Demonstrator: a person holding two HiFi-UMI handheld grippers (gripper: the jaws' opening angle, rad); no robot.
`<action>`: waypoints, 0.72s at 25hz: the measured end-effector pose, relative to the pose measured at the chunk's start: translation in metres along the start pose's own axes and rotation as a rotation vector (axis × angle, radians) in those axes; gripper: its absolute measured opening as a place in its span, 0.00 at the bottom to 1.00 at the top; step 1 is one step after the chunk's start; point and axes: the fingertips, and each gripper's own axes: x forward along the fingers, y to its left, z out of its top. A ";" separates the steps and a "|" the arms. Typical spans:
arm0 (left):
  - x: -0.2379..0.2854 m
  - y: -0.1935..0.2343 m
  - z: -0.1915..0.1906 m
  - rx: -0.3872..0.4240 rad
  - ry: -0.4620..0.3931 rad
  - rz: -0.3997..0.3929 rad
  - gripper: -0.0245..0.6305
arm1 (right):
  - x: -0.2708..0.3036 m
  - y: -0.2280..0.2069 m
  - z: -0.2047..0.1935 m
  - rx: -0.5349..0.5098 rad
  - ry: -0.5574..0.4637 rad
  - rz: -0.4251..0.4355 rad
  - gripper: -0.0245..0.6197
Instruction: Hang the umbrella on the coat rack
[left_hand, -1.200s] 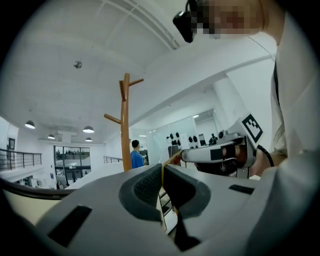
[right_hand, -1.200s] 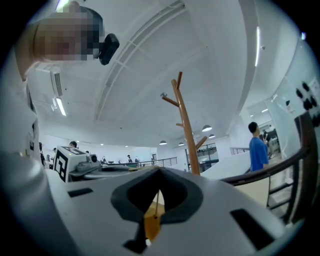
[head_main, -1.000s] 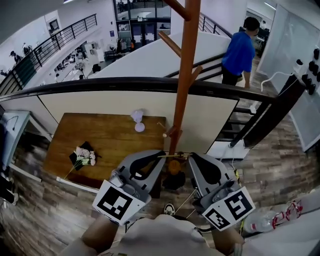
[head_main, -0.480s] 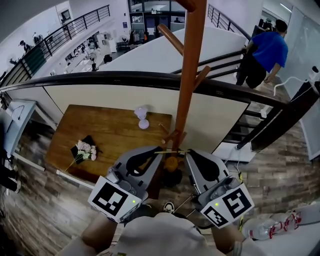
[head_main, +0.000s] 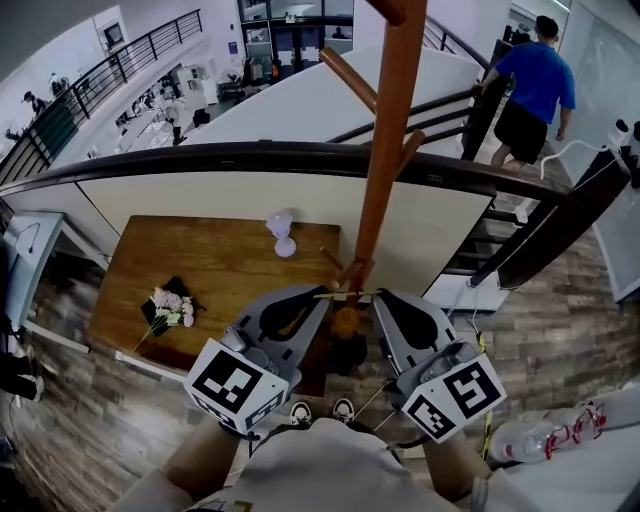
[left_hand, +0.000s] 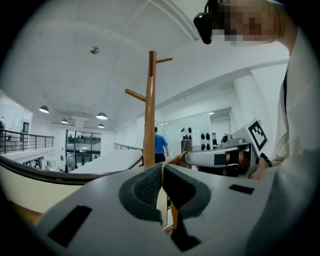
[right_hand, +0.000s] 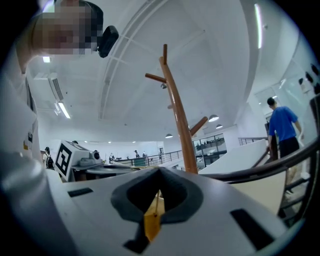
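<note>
Yellow cord (head_main: 345, 294) pulled taut between left gripper (head_main: 318, 296) and right gripper (head_main: 378, 297) — both jaws pinched on it. Orange umbrella (head_main: 346, 325) dangles beneath cord, just beside coat rack (head_main: 385, 150) pole. Over last second grippers hardly shift; loop held spread, not yet over low peg (head_main: 335, 258) — hooking probably next.

Bright, even light from ceiling lamps (left_hand: 101, 116) fills every view, with soft shadows, strong fisheye bending at edges and black corners.
</note>
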 end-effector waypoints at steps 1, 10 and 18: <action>0.001 0.002 -0.001 -0.005 0.004 -0.004 0.04 | 0.002 -0.001 -0.001 0.001 0.002 -0.007 0.05; 0.025 0.028 -0.013 -0.049 0.020 -0.028 0.04 | 0.027 -0.022 -0.009 -0.004 0.026 -0.074 0.05; 0.055 0.050 -0.047 -0.133 0.076 -0.062 0.05 | 0.047 -0.051 -0.042 0.013 0.094 -0.144 0.05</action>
